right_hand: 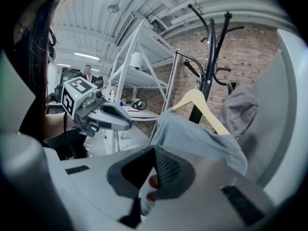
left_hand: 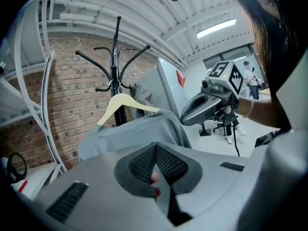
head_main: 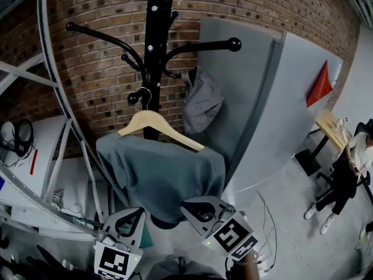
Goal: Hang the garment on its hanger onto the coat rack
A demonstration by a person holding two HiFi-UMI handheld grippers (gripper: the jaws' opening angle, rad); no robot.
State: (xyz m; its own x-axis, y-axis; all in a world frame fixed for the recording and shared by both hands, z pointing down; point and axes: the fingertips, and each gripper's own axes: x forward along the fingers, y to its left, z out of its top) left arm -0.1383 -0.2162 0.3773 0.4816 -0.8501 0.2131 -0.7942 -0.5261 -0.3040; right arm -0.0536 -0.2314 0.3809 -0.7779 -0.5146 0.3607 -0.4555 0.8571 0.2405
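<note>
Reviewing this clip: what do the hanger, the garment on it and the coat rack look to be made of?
Hanger: apparently pale wood, smooth, even tan colour. Garment: soft matte cloth, grey-green, draping in folds. Coat rack: likely metal, glossy black, with highlights on its round knobs.

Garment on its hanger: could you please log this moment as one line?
garment: on hanger, hung on coat rack | left gripper: shut | right gripper: shut
</note>
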